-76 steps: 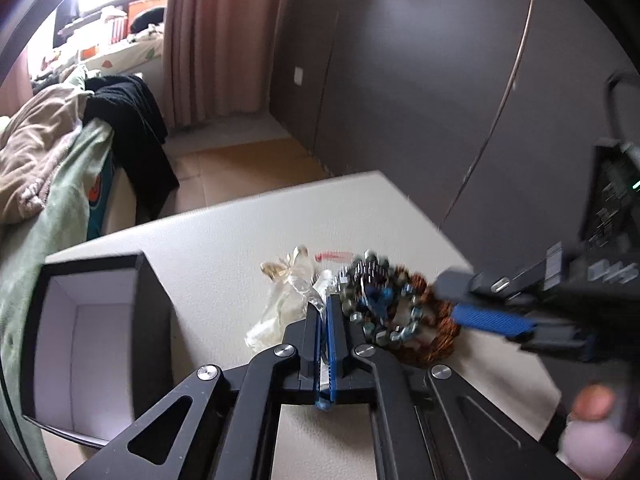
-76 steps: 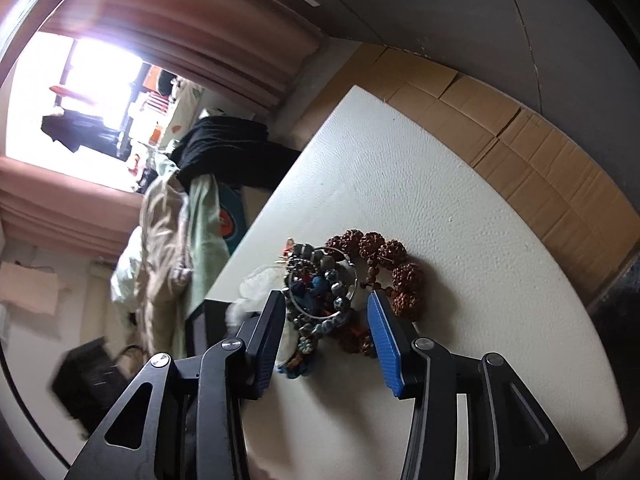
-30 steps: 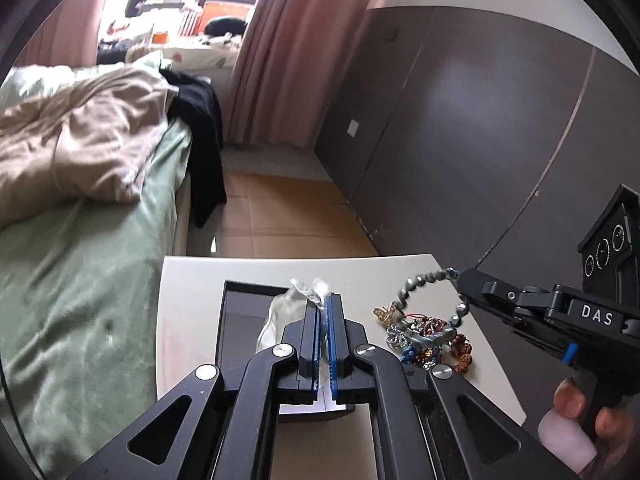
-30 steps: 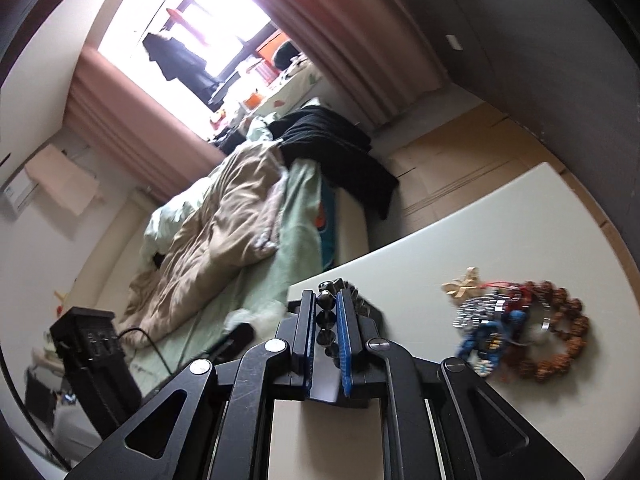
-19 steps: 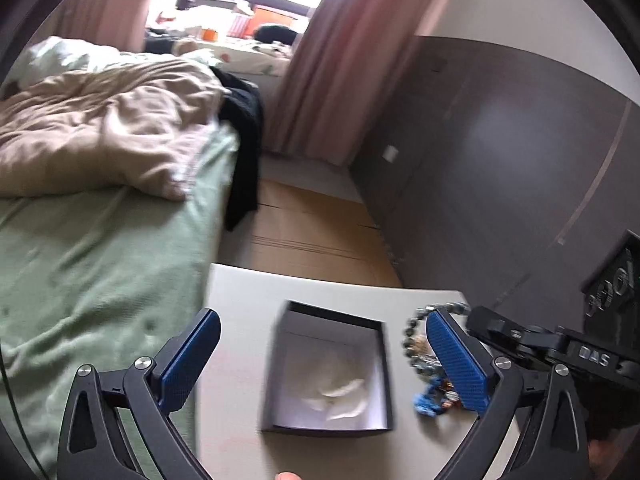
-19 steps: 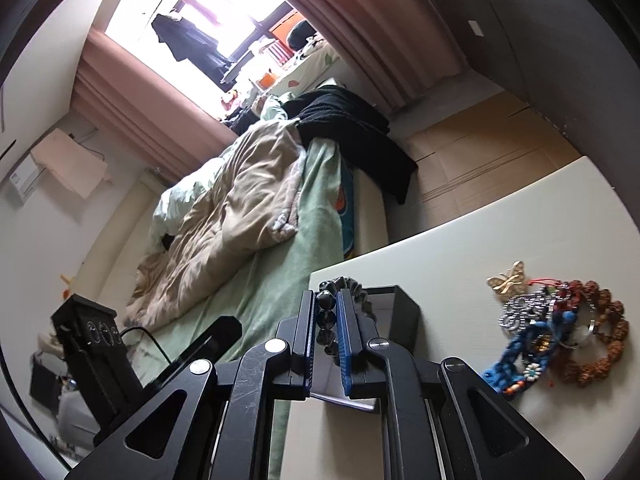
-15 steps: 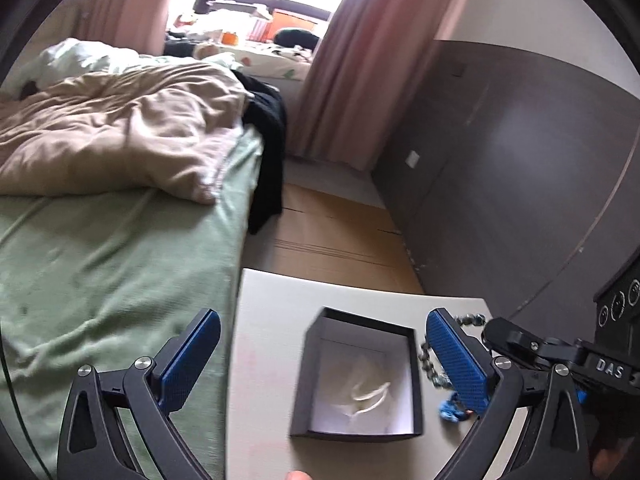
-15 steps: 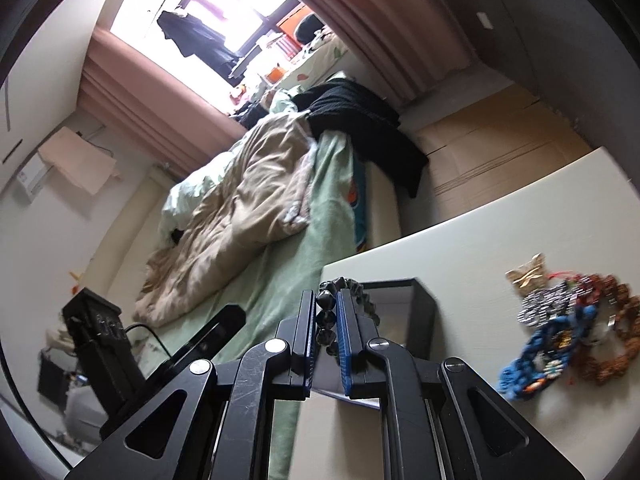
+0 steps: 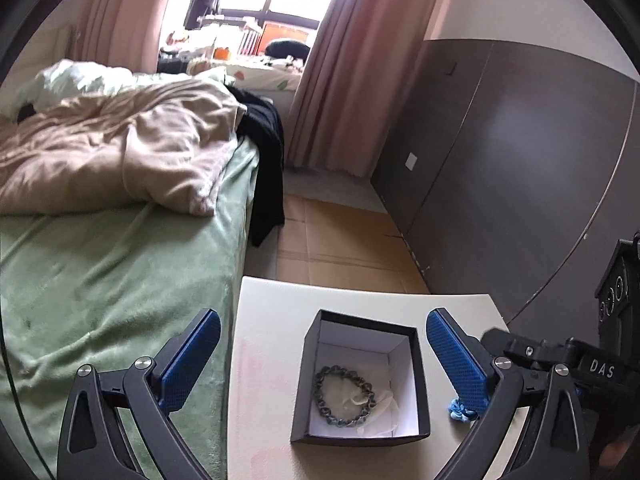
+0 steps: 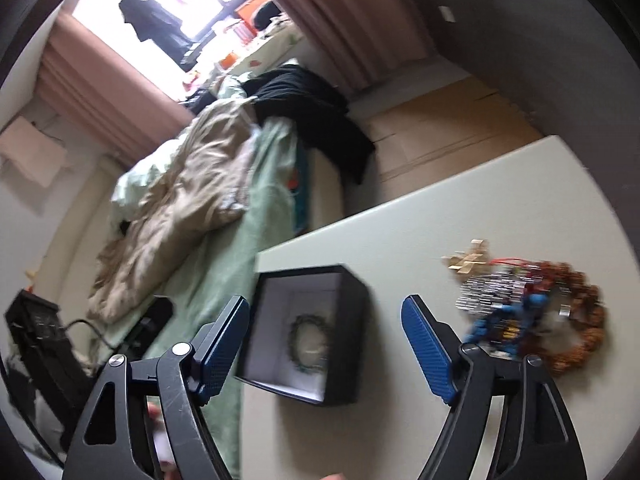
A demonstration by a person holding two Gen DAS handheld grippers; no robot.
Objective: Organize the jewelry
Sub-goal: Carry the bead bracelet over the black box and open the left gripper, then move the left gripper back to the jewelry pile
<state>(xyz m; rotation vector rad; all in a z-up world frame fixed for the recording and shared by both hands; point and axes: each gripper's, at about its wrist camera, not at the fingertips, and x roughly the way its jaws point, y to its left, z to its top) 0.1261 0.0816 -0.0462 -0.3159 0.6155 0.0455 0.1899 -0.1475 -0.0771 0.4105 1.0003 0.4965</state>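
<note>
An open black box (image 9: 362, 380) with a white lining stands on the white table (image 9: 268, 320). A grey bead bracelet (image 9: 345, 396) lies inside it on a crumpled clear bag (image 9: 384, 400). The box (image 10: 308, 336) and the bracelet (image 10: 310, 342) also show in the right wrist view. My left gripper (image 9: 320, 360) is open and empty above the box. My right gripper (image 10: 326, 346) is open and empty above the box's right side. A pile of jewelry (image 10: 528, 312) lies to the right: a brown bead bracelet (image 10: 584, 320), a blue beaded piece (image 10: 504, 320), a silver piece and a gold butterfly brooch (image 10: 468, 260).
A bed with a green sheet (image 9: 100, 280) and a beige duvet (image 9: 112, 152) runs along the table's left edge. Black clothing (image 9: 264, 152) hangs off the bed. A dark wardrobe wall (image 9: 520, 160) stands on the right. The right gripper's body (image 9: 560, 360) shows at the left view's right edge.
My right gripper has opened and the grey bead bracelet now lies in the box. My left gripper opened earlier, leaving the clear bag in the box, and has stayed open above it.
</note>
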